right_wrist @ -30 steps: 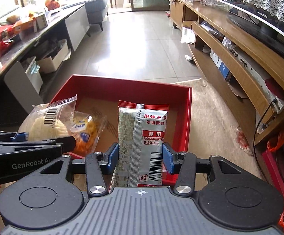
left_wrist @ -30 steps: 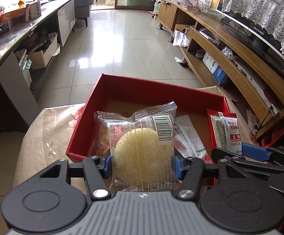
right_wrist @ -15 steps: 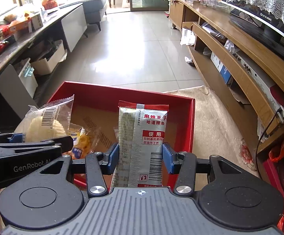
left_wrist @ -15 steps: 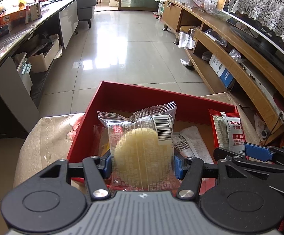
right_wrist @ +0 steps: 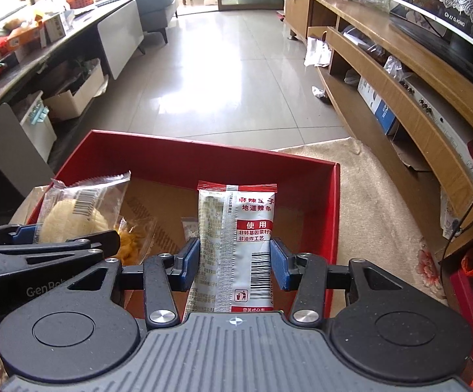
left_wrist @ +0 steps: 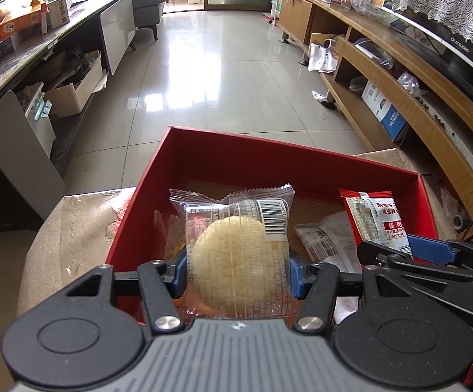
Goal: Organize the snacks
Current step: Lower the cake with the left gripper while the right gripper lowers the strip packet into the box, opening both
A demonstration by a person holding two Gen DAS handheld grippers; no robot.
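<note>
The left claw (left_wrist: 238, 276) pinches a clear-wrapped round pale pastry (left_wrist: 236, 258) between its blue pads (left_wrist: 178, 274), the packet standing upright with its crimped top edge and barcode toward twelve o'clock. The right claw (right_wrist: 234, 266) pinches a silver-and-red spicy strip packet (right_wrist: 236, 245) printed with Chinese characters, also upright, its blue pads (right_wrist: 278, 268) pressing the packet's two long edges. Both packets hang over the near part of an open red box (left_wrist: 269, 160) with a brown cardboard floor, which sits on a surface (right_wrist: 373, 192) covered in beige cloth. In the left wrist view the right claw and its packet appear at three o'clock of the pastry, close beside it; in the right wrist view the left claw and pastry lie at nine o'clock. Inside the box, a white printed sachet (left_wrist: 326, 240) lies flat between the two held packets, and an orange-filled clear packet (right_wrist: 135, 238) lies at the left, just behind the pastry. Beyond the box, at twelve o'clock, stretches a glossy tiled floor (left_wrist: 216, 75), with a long wooden TV cabinet (right_wrist: 409, 75) along two o'clock.
</note>
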